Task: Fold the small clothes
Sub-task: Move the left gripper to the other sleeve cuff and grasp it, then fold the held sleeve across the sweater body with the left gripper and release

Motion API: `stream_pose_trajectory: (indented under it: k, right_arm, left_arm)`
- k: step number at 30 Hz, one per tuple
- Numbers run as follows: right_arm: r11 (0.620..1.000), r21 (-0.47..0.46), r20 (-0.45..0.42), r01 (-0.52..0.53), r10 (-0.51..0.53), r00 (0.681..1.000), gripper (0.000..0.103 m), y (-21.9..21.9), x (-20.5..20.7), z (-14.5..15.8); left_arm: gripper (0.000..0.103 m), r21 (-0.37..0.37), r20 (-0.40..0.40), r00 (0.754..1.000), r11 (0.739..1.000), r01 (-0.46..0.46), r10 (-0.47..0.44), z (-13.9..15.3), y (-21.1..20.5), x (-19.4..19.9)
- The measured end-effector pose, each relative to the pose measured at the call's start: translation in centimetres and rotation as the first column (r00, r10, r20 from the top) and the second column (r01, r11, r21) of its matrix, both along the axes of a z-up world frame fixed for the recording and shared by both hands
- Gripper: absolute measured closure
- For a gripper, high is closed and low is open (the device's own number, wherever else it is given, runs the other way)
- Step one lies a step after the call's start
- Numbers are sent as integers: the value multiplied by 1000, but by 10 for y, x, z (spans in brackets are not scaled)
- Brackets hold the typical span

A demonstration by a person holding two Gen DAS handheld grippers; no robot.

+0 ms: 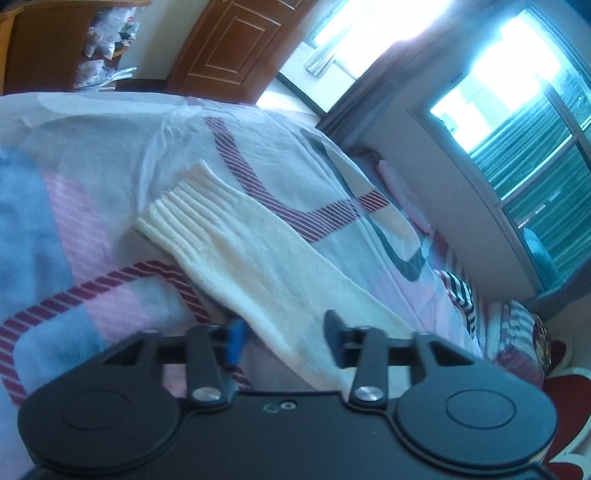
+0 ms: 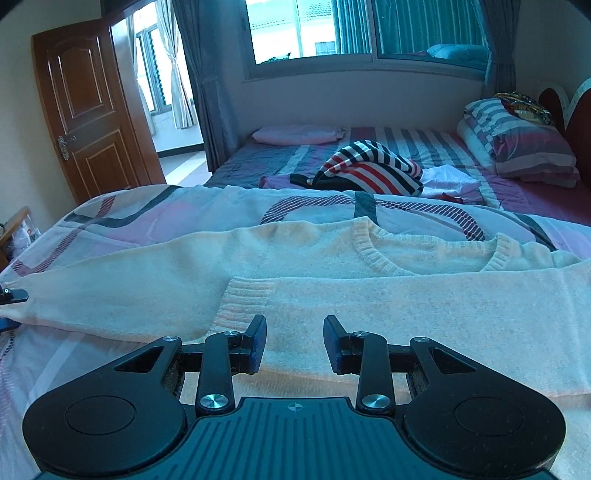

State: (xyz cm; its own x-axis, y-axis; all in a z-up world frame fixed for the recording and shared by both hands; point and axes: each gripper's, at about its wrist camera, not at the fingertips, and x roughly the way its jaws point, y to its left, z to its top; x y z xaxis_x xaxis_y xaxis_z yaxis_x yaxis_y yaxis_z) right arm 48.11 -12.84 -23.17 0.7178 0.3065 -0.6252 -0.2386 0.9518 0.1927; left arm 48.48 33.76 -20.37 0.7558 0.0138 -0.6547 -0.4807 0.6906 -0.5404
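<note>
- A cream knit sweater (image 2: 295, 266) lies flat on a patterned quilt (image 2: 166, 210) spread over a bed, its ribbed neckline (image 2: 424, 254) toward the window side in the right wrist view.
- One sleeve (image 2: 406, 310) is folded across the body of the sweater, its ribbed cuff (image 2: 240, 299) lying on the front panel.
- The right gripper (image 2: 294, 343) sits low over that folded sleeve, its two dark fingers parted with cream knit showing in the gap between them; the pads do not press on the cloth.
- In the left wrist view, the other sleeve (image 1: 266, 266) stretches out across the quilt, ending in a ribbed cuff (image 1: 177, 214).
- The left gripper (image 1: 284, 339) straddles the near part of this sleeve, jaws standing apart; whether the pads touch the knit cannot be told.
- Beyond the quilt, a striped red, white and black garment (image 2: 369, 170) lies bunched on the bed, with a striped pillow (image 2: 517, 144) at the head.
- A brown wooden door (image 2: 88, 110) stands open at the left of the room, beside grey curtains (image 2: 207, 74) and a window (image 2: 369, 29).
</note>
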Motion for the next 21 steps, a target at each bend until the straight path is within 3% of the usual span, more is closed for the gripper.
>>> stream_pose_trajectory:
  k: [1,4,9,13,17,21]
  right_arm:
    - [1000,-6,-1,-1,1,1000,69,2,2,-2]
    - [998,-58,-50,-1,-2,999,69,7,10,-17]
    - [1000,-16,-44,1,-2,999,69,-2,9,-17]
    - [999,30,-22,11,-11,1000,69,-14,2,-7]
    - [998,56,-20,31,-30,999,69,-30,-7,2]
    - [994,76,-9,74,-74,997,69,-57,-16,11]
  left_arm:
    - [88,-1,-3,1000,1000,-8,8,-1,1,0]
    - [98,-19,-3,1000,999,-29,29,-4,6,-1]
    - [101,57,48,999,998,0,-3,14,-7,-5]
    - [101,165,107,986,981,106,-125,44,-41,0]
    - [101,248,142,940,931,269,-310,71,-102,12]
    - [101,288,139,857,849,443,-495,79,-182,26]
